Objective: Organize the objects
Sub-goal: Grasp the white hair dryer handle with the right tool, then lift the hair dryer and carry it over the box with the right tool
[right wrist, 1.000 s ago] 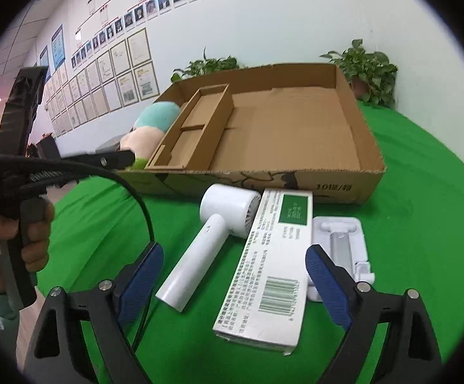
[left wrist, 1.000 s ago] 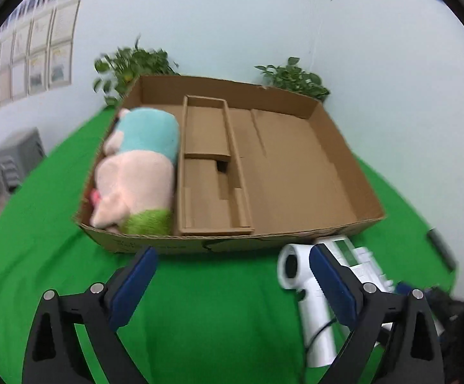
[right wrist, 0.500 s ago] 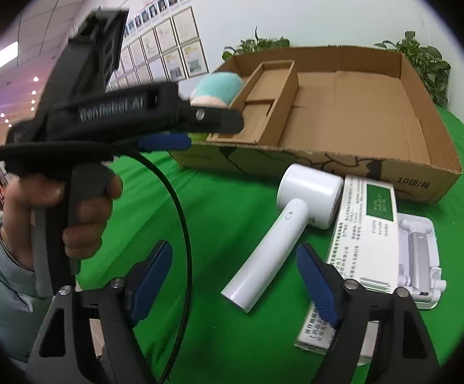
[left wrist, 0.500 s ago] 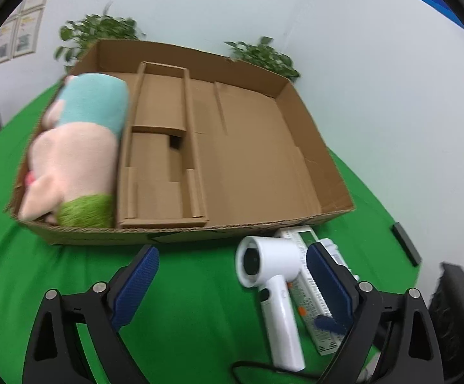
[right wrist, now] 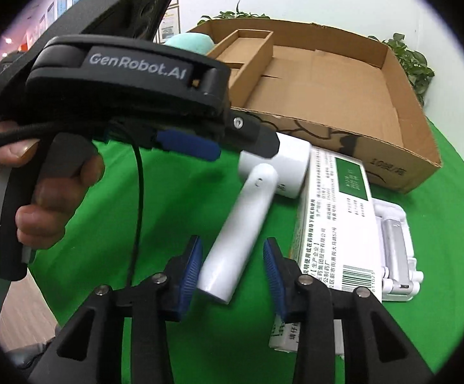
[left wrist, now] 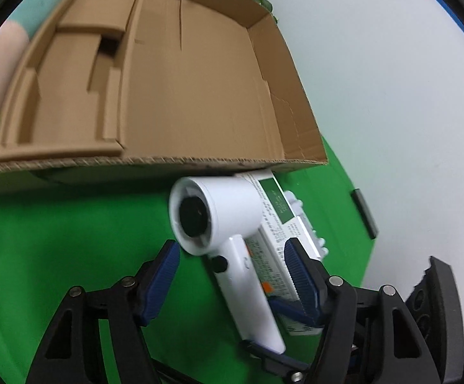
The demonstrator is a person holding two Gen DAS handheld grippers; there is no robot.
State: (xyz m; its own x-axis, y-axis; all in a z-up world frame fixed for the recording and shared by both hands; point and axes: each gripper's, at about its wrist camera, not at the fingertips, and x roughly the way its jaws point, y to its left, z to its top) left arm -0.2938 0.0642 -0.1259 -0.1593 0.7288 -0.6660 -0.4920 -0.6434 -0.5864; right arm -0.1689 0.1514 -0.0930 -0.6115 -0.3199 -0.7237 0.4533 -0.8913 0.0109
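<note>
The white hair dryer (right wrist: 260, 204) lies on the green surface (left wrist: 56, 240) just in front of the cardboard box (left wrist: 206, 96), its head touching the long medicine carton (right wrist: 337, 230) beside it. The step in hand looks like the pickup of the dryer for packing into the box. The right tongs (right wrist: 232, 268) are released and straddle the handle's butt end; the left tongs (left wrist: 232, 272), also released, bracket the handle just below the head. Next, one pair must clench squarely on the smooth handle, which may slip. Compared with half a second ago, both tongs have come much closer to the dryer.
</note>
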